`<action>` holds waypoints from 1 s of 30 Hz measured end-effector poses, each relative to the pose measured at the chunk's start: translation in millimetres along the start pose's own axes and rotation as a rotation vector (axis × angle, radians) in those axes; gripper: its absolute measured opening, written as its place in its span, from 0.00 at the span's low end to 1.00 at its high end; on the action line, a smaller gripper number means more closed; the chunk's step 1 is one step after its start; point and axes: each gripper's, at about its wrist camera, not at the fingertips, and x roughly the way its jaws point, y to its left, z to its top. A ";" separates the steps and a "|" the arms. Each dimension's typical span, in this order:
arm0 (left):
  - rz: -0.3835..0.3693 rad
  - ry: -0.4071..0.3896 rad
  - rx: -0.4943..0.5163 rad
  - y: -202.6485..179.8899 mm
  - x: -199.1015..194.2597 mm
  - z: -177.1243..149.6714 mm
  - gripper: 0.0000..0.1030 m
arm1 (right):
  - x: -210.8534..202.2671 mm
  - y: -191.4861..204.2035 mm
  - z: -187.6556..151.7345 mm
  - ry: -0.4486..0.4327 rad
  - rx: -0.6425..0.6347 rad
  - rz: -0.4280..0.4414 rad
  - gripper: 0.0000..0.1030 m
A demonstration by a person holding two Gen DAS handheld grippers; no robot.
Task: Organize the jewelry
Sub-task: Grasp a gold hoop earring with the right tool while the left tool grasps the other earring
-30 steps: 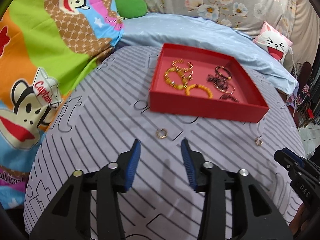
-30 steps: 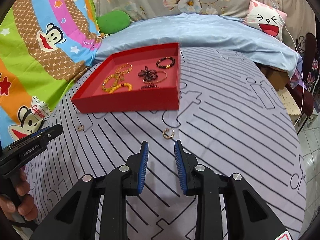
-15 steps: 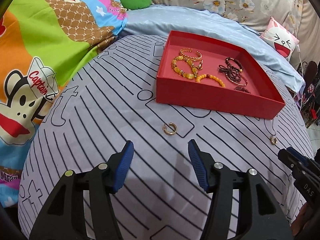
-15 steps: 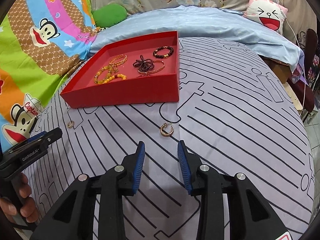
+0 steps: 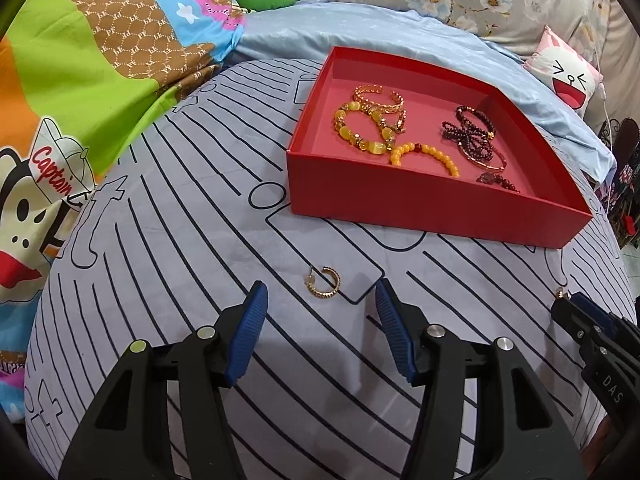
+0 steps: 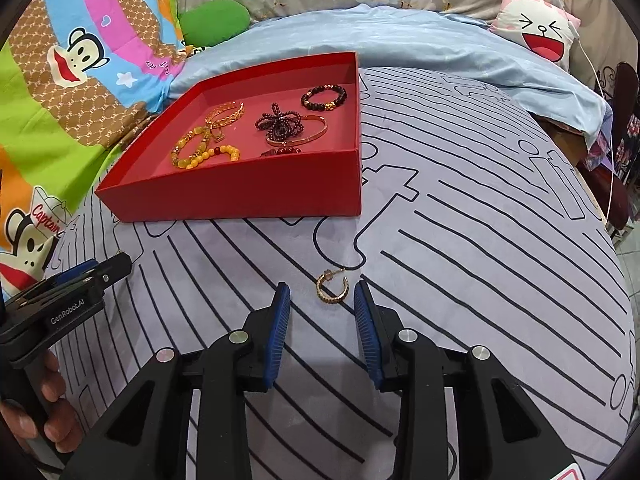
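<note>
A red tray (image 5: 420,208) (image 6: 240,196) holds several yellow, gold and dark red bracelets on a grey striped cloth. A gold hoop earring (image 5: 323,282) lies on the cloth just ahead of my open, empty left gripper (image 5: 320,300), between the fingertips' line. A second gold hoop earring (image 6: 333,289) lies just ahead of my open, empty right gripper (image 6: 322,298), nearer its right finger. It shows small in the left wrist view (image 5: 559,291), at the tip of the right gripper (image 5: 576,312). The left gripper (image 6: 96,272) shows at left in the right wrist view.
A light blue blanket (image 5: 360,28) lies behind the tray. A colourful monkey-print quilt (image 5: 80,80) lies to the left. A green cushion (image 6: 214,20) and a white cat pillow (image 6: 536,28) lie at the back. The cloth's right edge drops off toward furniture (image 6: 616,160).
Both grippers have moved forward and down toward their earrings. Both jaws have opened wider. The earrings and the tray have not moved.
</note>
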 end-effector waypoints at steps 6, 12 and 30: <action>0.001 -0.018 -0.006 4.4 1.7 1.6 0.47 | 4.0 5.2 1.5 -0.011 -0.031 -0.034 0.20; 0.006 -0.030 -0.001 9.1 0.3 -0.2 0.36 | 3.1 5.4 0.5 -0.013 -0.032 -0.031 0.16; -0.066 -0.070 0.030 -0.4 -26.9 -7.0 0.15 | -22.6 6.1 -12.1 -0.023 -0.007 0.023 0.15</action>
